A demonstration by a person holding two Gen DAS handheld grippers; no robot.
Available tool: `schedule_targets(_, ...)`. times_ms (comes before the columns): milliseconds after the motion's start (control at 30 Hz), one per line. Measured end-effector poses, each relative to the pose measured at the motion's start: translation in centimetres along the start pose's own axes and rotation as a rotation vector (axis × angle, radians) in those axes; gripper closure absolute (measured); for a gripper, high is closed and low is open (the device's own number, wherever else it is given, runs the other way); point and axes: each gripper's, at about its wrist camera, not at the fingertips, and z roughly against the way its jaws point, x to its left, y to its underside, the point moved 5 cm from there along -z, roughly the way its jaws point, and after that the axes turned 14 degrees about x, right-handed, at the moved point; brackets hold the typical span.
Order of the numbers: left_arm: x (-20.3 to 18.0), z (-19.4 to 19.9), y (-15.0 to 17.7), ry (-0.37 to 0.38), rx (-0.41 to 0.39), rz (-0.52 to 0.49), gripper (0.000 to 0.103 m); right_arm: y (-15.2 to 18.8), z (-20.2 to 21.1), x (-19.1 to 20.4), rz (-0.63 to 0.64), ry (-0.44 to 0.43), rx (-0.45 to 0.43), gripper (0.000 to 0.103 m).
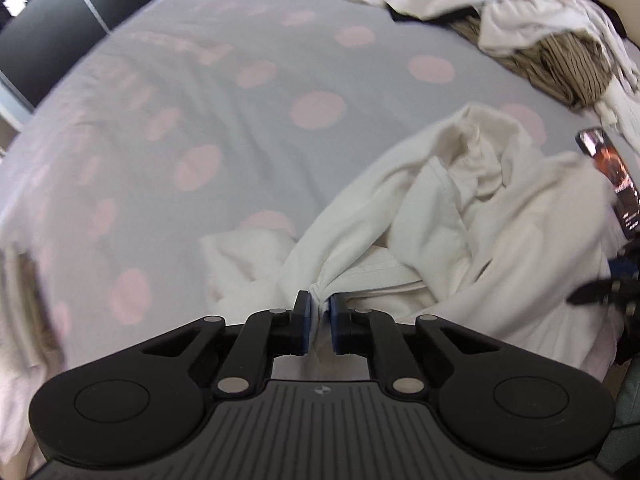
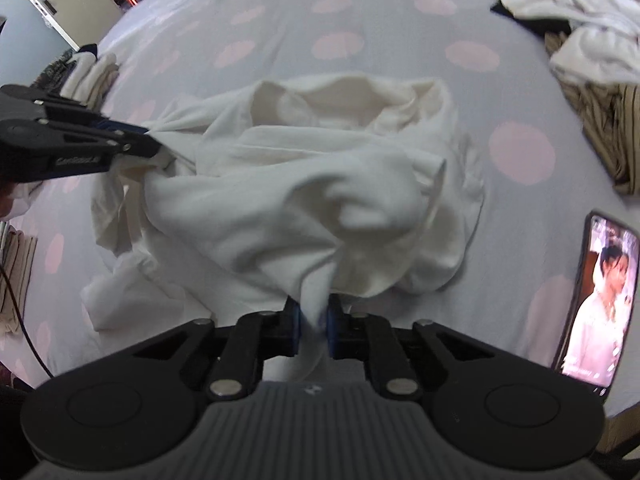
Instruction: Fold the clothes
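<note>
Up close in the left wrist view, the left gripper (image 1: 319,307) was clamped on a bunched edge of the white garment (image 1: 460,216), which lay crumpled on the dotted sheet (image 1: 248,112). Seen from the right wrist, the right gripper (image 2: 312,312) pinched the garment's near fold, a phone (image 2: 592,300) lying right of it.

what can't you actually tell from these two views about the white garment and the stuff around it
- White garment: its kind; crumpled in both views, sleeves and hem buried in folds.
- Pile of clothes: how many pieces; blurred and cut by the left wrist view's edge.
- Phone: its lower end, cut off by the right wrist view's rim.
- Right gripper: how deep its pinch goes; cloth covers the pads.
</note>
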Motion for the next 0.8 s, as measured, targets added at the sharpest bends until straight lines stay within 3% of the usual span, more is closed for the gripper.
schedule_targets(333, 2.9, 8.9, 5.0, -0.093, -0.083, 0.102, 0.098, -3.5, 7.9, 2.1, 0.166, 0.110, -0.164, 0.094)
schedule_targets(500, 3.1, 12.7, 8.5, -0.090, -0.111, 0.138, 0.098, -5.7, 13.4, 3.3, 0.247, 0.182, -0.283, 0.094)
schedule_targets(667, 3.2, 14.0, 12.7, -0.041, -0.062, 0.174, 0.098, -7.5, 17.9, 3.6, 0.278, 0.250, -0.386, 0.094)
schedule_targets(800, 2.5, 10.9, 16.6, 0.048, 0.046, 0.213, 0.098, -8.4, 17.0, 2.4, 0.275, 0.300, -0.350, 0.094)
